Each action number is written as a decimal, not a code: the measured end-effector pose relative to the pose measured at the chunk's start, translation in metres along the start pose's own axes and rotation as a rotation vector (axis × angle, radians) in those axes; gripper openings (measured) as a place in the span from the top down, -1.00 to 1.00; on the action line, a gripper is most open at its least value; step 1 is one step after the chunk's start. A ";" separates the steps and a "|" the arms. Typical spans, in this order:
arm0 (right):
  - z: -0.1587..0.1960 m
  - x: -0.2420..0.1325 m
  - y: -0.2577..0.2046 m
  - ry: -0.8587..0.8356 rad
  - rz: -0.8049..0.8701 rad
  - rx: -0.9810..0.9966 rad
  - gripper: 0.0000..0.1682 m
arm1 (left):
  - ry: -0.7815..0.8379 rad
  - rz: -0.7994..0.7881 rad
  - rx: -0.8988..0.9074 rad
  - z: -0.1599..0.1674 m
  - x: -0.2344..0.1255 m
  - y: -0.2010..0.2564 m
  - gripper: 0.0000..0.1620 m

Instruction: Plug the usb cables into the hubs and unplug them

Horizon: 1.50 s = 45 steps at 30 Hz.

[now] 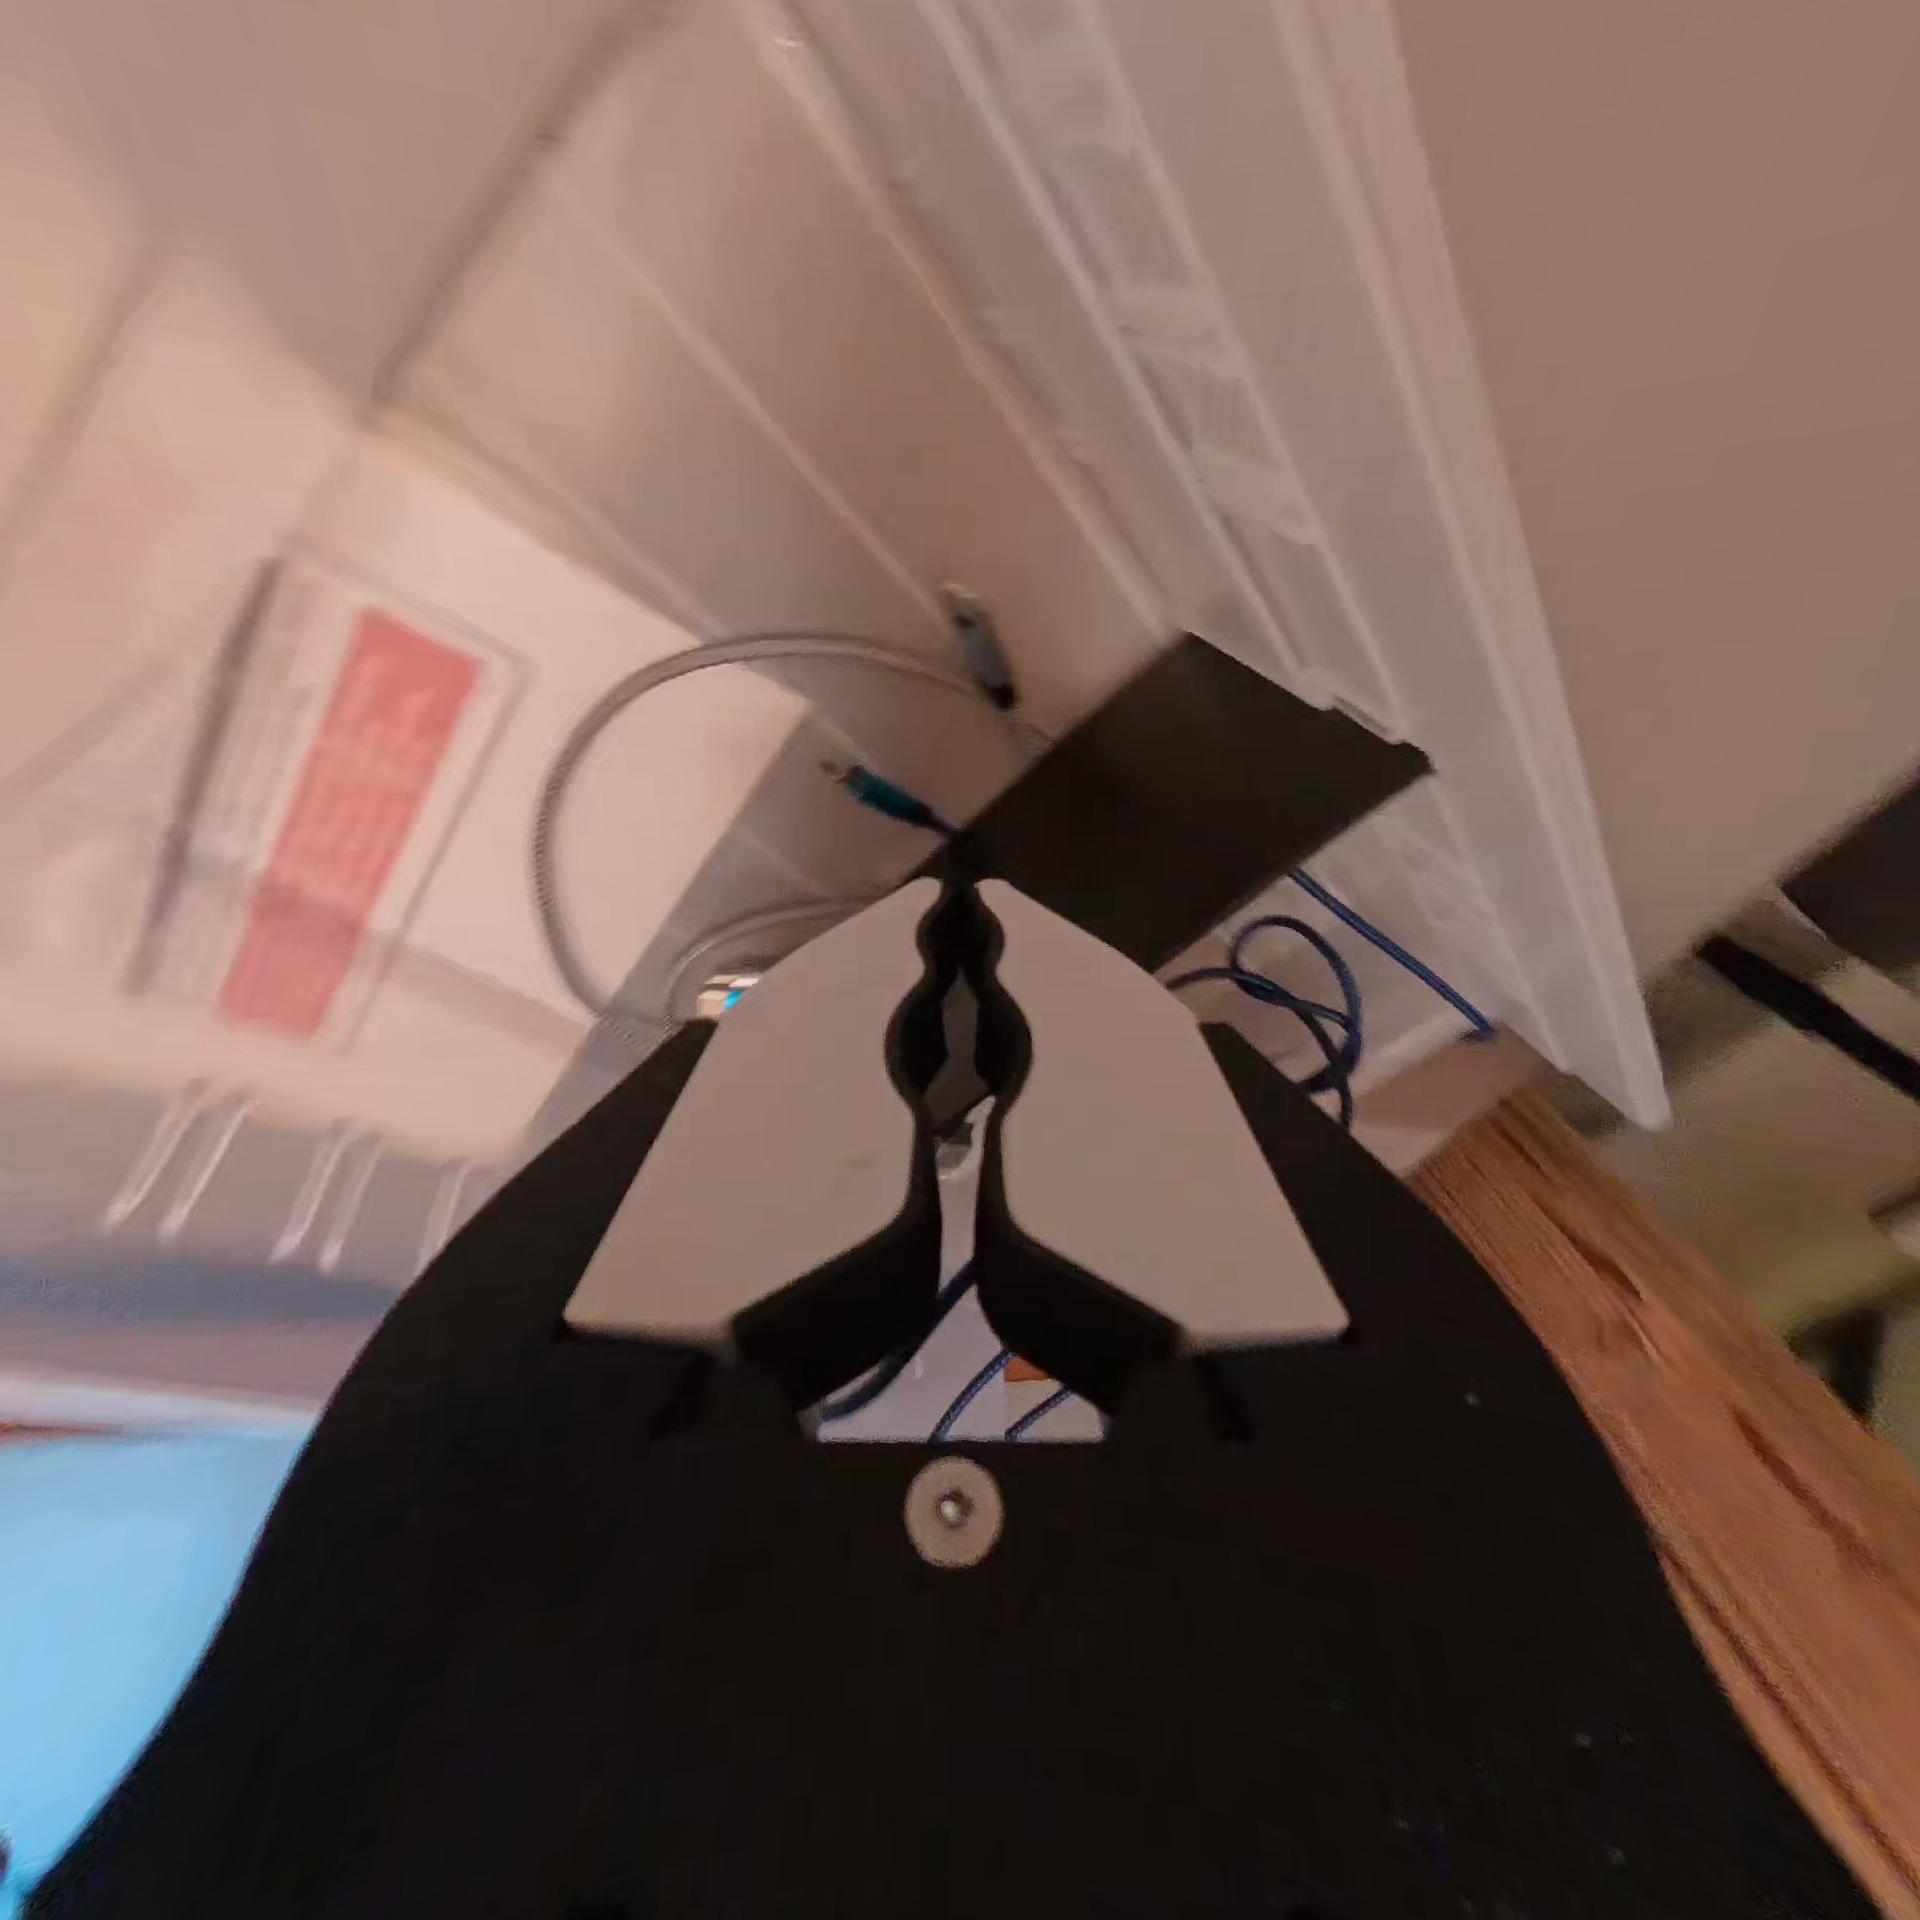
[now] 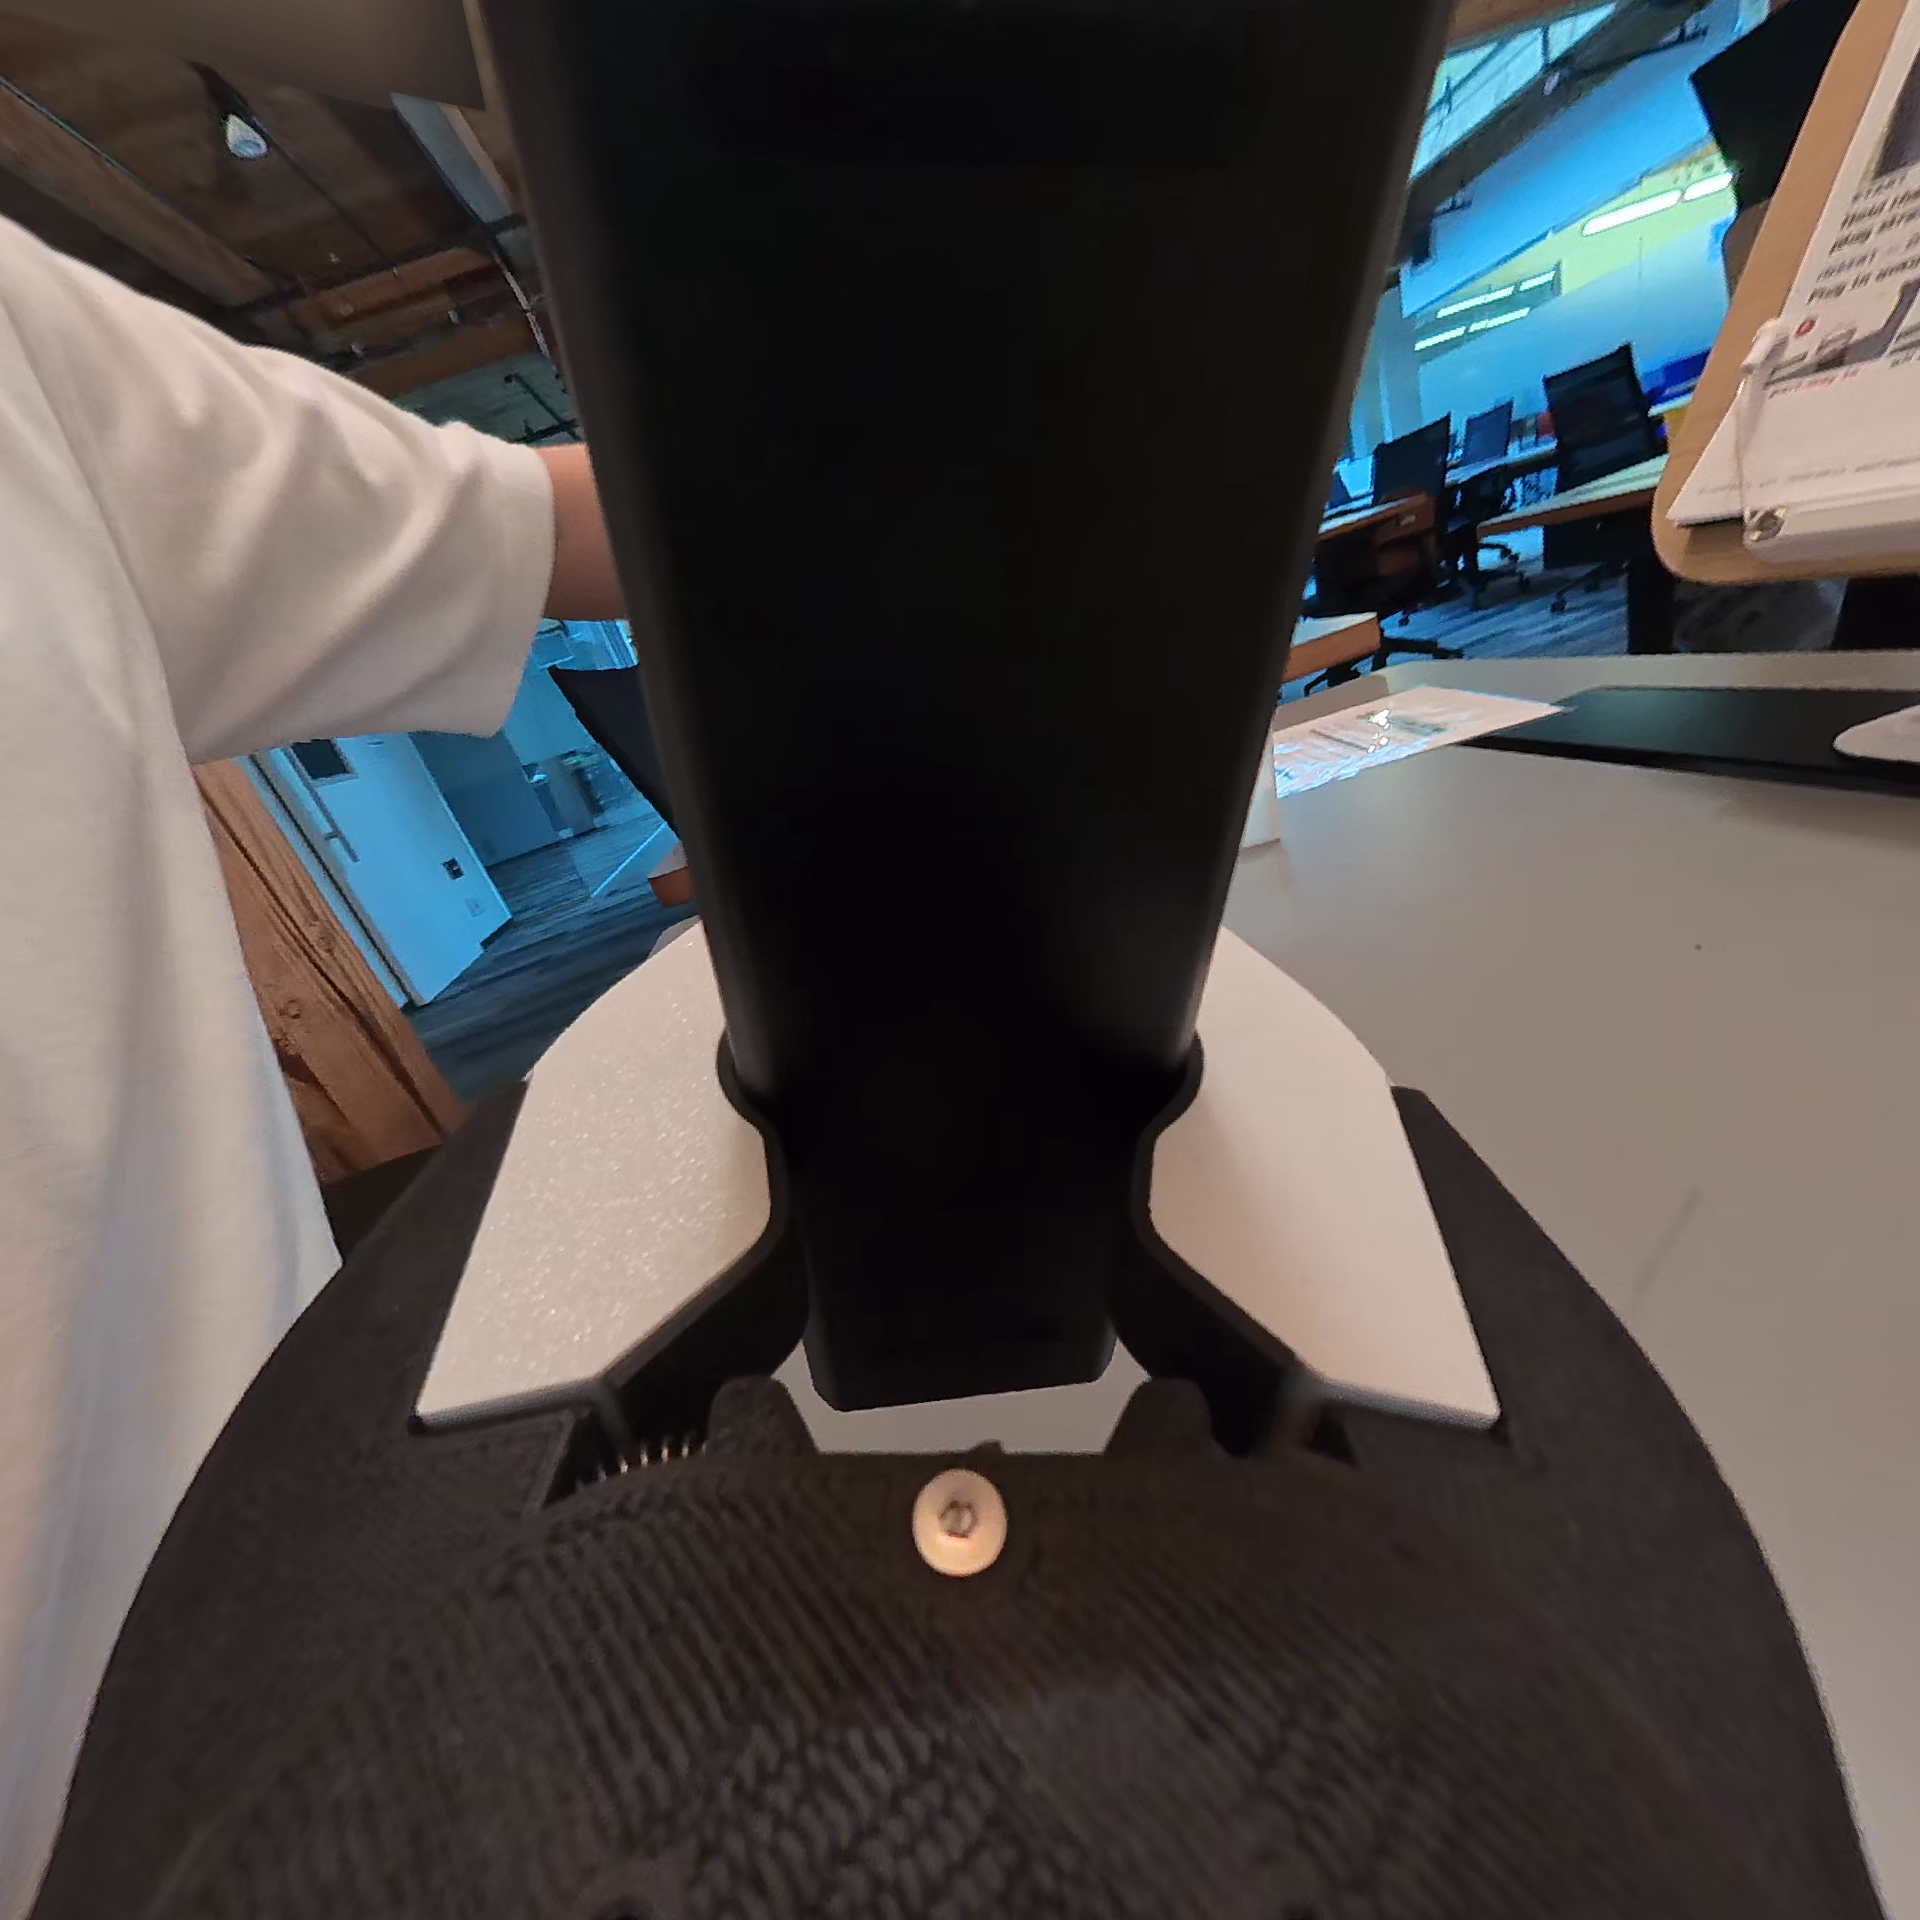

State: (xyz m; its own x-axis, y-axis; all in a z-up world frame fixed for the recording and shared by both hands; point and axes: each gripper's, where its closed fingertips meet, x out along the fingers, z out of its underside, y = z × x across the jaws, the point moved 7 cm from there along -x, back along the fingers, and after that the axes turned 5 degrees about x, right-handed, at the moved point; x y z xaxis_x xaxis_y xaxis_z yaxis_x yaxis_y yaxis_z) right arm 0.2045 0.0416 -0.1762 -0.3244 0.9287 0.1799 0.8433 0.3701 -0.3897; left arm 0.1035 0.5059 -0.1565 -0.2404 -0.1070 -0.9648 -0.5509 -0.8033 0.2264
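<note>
**Now both grippers are gripping**

Left wrist view: the left gripper [image 1: 958, 883] is pinching its fingers nearly together on a thin blue cable [image 1: 1304, 997], just at the corner of a black hub [image 1: 1184, 800]. A grey cable [image 1: 623, 727] is looping beside it on the white table [image 1: 727, 468].

Right wrist view: the right gripper [image 2: 961, 1049] is clamping the hub [image 2: 956, 520] between widely spread fingers, holding it raised over the table [image 2: 1558, 987]. A person's white sleeve [image 2: 260, 520] is showing at left.

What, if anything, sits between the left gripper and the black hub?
Nothing visible. The left gripper reaches the hub at its near corner; a teal plug lies just left of the tips.
</note>
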 end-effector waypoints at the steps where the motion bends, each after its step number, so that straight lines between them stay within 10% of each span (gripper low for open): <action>1: 0.000 0.000 -0.001 0.004 0.000 -0.006 0.13 | -0.007 0.063 0.042 -0.001 0.005 0.001 1.00; 10: -0.001 -0.001 0.002 0.011 -0.011 0.026 0.13 | -0.035 0.050 0.476 -0.008 0.036 -0.005 1.00; 24: 0.000 0.001 0.004 -0.004 0.003 0.036 0.13 | -0.103 -0.085 0.591 0.004 0.041 -0.019 1.00; 32: 0.000 0.002 0.005 -0.007 0.011 0.042 0.13 | 0.740 -0.067 0.370 0.001 -0.024 0.027 0.87; 34: 0.000 0.002 0.004 -0.006 0.009 0.041 0.13 | 0.743 -0.129 0.344 0.009 -0.014 0.025 0.58; 38: 0.001 0.003 0.003 -0.020 0.008 0.026 0.13 | 0.724 -0.347 0.431 0.027 0.013 0.015 0.77; 45: 0.002 0.004 0.000 -0.036 0.006 -0.005 0.13 | 0.792 -0.390 0.352 0.040 0.013 0.002 0.42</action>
State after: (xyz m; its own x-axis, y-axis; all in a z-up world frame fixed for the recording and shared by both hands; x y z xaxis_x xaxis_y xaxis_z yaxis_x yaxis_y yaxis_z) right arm 0.2018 0.0456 -0.1772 -0.3339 0.9314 0.1450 0.8477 0.3640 -0.3859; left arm 0.0677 0.5264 -0.1636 0.5520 -0.3386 -0.7620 -0.7183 -0.6573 -0.2282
